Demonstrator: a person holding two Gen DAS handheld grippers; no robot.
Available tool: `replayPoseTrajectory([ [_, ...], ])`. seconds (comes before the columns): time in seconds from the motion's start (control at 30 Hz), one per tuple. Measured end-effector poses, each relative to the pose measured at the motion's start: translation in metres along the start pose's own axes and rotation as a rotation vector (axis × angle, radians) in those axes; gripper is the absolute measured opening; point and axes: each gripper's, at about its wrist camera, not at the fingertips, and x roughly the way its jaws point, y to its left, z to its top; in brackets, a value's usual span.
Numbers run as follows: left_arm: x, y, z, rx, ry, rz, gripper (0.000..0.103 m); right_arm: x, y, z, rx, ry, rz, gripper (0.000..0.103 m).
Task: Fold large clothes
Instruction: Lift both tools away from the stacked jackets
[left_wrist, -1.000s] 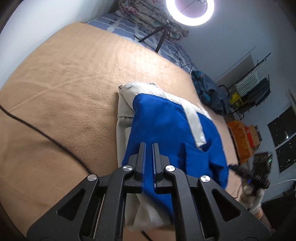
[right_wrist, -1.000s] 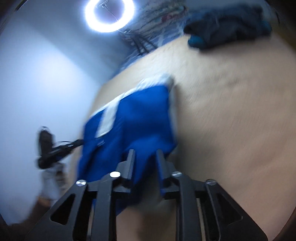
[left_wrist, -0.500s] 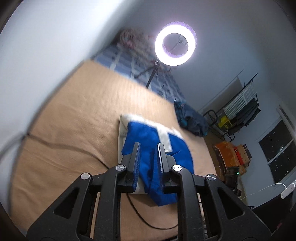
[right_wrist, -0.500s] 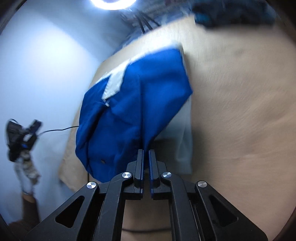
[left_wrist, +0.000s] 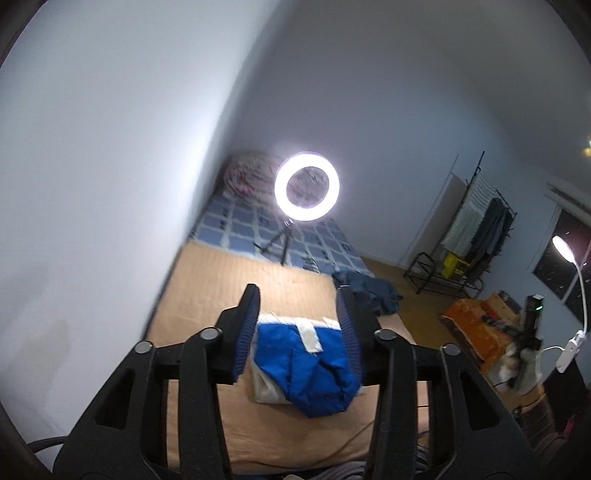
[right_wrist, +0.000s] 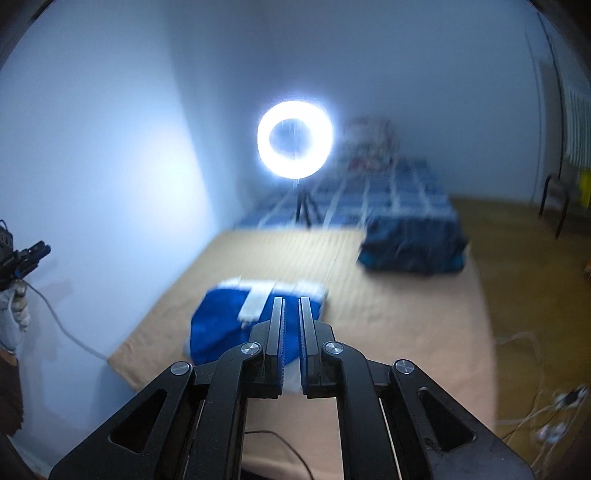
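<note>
Blue-and-white garment (left_wrist: 306, 365) folded into a compact bundle, lying on tan blanket (left_wrist: 221, 291) toward the wall side of the bed, white band across its far edge. Left gripper (left_wrist: 299, 332) held high above the bed, jaws spread and just been opening, nothing between them; garment seen through the gap but far below, untouched. Right gripper (right_wrist: 291, 332) also raised clear, jaws parted by a narrow slit after just opening a little, nothing pinched; picture motion-blurred here, so fabric seen past the fingertips appears to lie on the bed, apart from the pads. Dark blue clothes pile (right_wrist: 412, 247) at far right edge of blanket, well apart from the bundle. Ring light (left_wrist: 306, 186) on tripod beyond, standing on blue checked bedding (left_wrist: 236, 225). Clothes rack (left_wrist: 476, 236) by the far wall.
</note>
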Motion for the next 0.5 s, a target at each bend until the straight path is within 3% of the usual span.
replayPoseTrajectory([
  [0.07, -0.003, -0.001, 0.003, 0.015, -0.002, 0.028, 0.048, -0.015, 0.000, 0.013, -0.019, -0.034, -0.008, 0.036],
  [0.3, -0.013, 0.000, 0.010, 0.029, 0.007, 0.048, 0.048, -0.037, 0.014, 0.045, -0.113, -0.086, -0.053, 0.038],
  [0.5, 0.036, 0.015, -0.026, 0.001, 0.112, 0.024, 0.048, -0.012, 0.022, 0.028, -0.118, -0.049, -0.039, 0.038],
])
